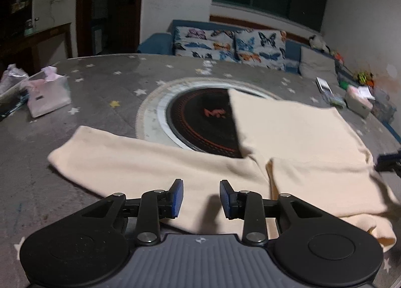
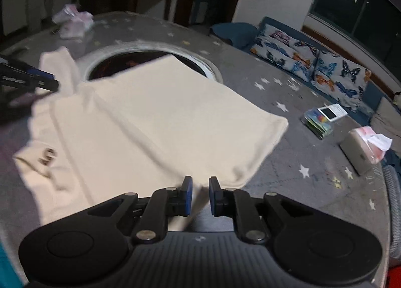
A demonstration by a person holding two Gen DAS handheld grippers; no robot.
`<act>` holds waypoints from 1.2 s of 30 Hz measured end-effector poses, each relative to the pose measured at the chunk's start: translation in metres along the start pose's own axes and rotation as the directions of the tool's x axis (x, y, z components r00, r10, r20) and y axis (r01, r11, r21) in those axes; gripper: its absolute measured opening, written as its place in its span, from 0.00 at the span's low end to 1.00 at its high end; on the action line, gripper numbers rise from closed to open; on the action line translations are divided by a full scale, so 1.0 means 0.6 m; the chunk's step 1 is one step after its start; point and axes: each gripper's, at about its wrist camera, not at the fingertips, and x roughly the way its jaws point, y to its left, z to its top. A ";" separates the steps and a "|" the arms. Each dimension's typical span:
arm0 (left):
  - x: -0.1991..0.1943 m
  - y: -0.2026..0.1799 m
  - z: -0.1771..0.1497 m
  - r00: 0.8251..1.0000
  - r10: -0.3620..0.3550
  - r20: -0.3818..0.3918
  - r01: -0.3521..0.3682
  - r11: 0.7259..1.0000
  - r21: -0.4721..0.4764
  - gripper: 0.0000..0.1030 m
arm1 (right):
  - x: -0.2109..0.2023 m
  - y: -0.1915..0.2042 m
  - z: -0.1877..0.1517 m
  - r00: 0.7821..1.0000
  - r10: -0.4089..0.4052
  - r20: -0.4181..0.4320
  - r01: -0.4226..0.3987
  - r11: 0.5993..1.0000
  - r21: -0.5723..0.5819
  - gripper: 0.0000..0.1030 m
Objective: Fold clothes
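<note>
Cream garment spread on a grey star-patterned table.
The table carries a round dark inset at its centre; the cream garment lies across the near side, partly covering the inset, one sleeve reaching left. A tissue box sits far right. The left gripper hovers over the garment's near edge, fingers spread, holding nothing. The right gripper is parted slightly over the near hem, empty.
</note>
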 end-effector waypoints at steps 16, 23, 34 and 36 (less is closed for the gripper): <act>-0.021 0.166 0.014 0.938 0.348 0.003 -0.328 0.889 -0.320 0.45 | -0.011 0.048 -0.029 0.997 0.075 -0.018 -0.075 0.997 0.019 0.21; 0.007 0.197 0.021 0.933 0.361 -0.009 -0.340 0.870 -0.357 0.39 | -0.023 0.046 -0.048 0.998 0.062 -0.005 -0.061 0.995 0.077 0.27; -0.042 0.163 0.052 0.964 0.231 0.133 -0.158 0.896 -0.414 0.05 | -0.036 0.046 -0.046 0.999 0.038 0.030 -0.041 0.993 0.109 0.28; -0.065 0.127 0.068 0.970 0.157 0.184 -0.077 0.921 -0.382 0.05 | -0.040 0.045 -0.044 0.999 0.032 0.041 -0.036 0.993 0.111 0.28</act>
